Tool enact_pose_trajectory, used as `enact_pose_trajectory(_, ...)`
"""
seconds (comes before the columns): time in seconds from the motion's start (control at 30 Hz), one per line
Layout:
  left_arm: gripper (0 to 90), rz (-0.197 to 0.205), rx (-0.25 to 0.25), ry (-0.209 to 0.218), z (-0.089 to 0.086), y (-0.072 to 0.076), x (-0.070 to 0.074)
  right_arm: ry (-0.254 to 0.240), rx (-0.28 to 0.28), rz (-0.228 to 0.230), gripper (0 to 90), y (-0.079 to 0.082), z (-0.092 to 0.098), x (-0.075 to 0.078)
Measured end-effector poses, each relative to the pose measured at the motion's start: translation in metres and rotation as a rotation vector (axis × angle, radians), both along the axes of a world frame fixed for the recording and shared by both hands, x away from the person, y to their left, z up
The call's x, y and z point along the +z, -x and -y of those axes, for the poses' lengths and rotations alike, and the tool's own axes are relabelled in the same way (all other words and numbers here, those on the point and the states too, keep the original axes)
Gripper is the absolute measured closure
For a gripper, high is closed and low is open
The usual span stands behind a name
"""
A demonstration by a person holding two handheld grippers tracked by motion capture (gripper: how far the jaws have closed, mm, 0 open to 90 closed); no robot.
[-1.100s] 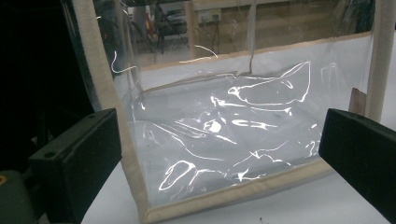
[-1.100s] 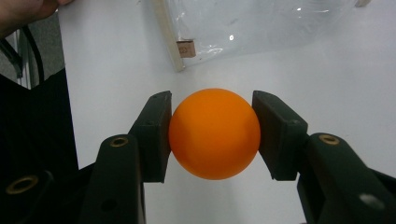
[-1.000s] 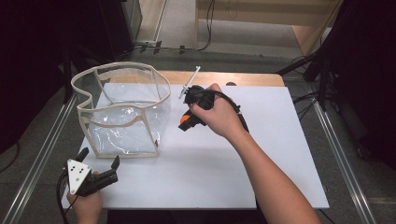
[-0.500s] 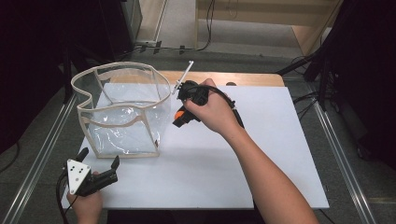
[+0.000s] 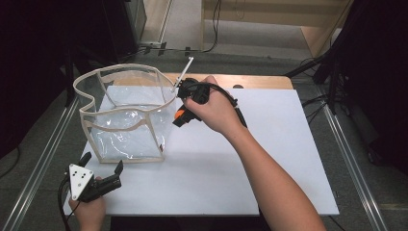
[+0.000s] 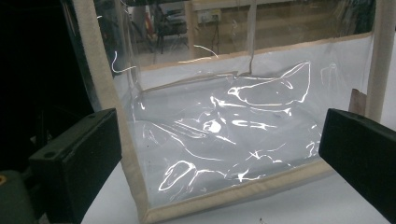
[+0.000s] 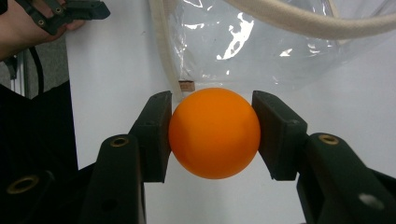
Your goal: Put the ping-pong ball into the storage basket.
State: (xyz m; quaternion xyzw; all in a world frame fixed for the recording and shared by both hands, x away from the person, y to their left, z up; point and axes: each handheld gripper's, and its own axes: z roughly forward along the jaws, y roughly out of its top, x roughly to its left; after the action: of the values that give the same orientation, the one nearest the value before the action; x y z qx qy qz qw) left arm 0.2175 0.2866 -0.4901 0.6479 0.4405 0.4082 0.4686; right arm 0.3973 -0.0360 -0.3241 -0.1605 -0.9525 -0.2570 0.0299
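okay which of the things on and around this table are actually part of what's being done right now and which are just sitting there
Part of the work:
- orange ball, clamped in the right gripper
- clear bag with beige trim, open-topped, right beside the ball
- left gripper, jaws apart, facing the bag

Just there:
- white tabletop sheet
- wooden board at the table's far edge
- cables on the floor

The ball [image 7: 214, 133] pressed between the fingers [image 7: 154, 135] of the right gripper [image 7: 212, 135] looks like smooth orange plastic with a soft, matt sheen. The fingers themselves are matt black plastic with brass-coloured inserts further back. Just beyond them, the bag [image 5: 126, 115] has clear, glossy, crinkled plastic film walls edged in rough beige cloth tape. Under it lies a smooth matt white sheet [image 5: 269, 159] over a wooden table [image 5: 260, 81].
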Motion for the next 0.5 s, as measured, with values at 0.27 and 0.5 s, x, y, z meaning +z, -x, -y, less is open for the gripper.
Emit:
enact_pose_trajectory(0.27,0.0,0.0,0.0,-0.006,0.0,-0.001,0.0,0.005,0.001,0.002,48.3,-0.001,-0.005,0.005)
enact_pose_trajectory(0.5,0.0,0.0,0.0,-0.006,0.001,0.0,0.0,-0.001,0.009,0.016,48.3,-0.001,-0.008,0.015)
